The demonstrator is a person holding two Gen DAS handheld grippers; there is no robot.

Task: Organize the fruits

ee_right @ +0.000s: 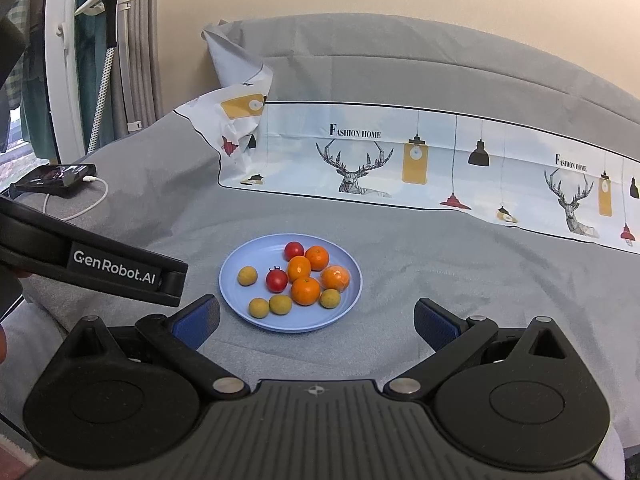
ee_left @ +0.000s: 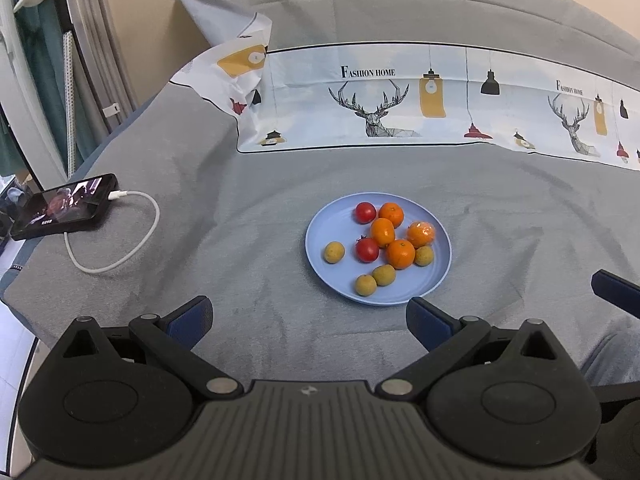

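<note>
A: Starting at the far left, a phone [ee_left: 60, 208] lies on the grey bed [ee_left: 240, 184] with a white cable [ee_left: 120, 236] looped beside it.
B: And the left tool [ee_left: 308, 320]?
A: Spread wide, holding nothing, low over the bed just short of the plate [ee_left: 436, 276].
B: The fruit?
A: All on that blue plate, mid-bed. Leftmost a yellow fruit [ee_left: 334, 252], then two tomatoes [ee_left: 367, 249], the oranges [ee_left: 401, 254] bunched at centre, one wrapped orange [ee_left: 421, 234] on the right side. Two more yellow ones sit near the front rim, another by the oranges.
B: Behind it?
A: A printed pillowcase [ee_left: 400, 100] with deer and lamps, laid across the bed.
B: Right tool [ee_right: 316, 320]?
A: Also wide and holding nothing, near the plate's front edge.
</note>
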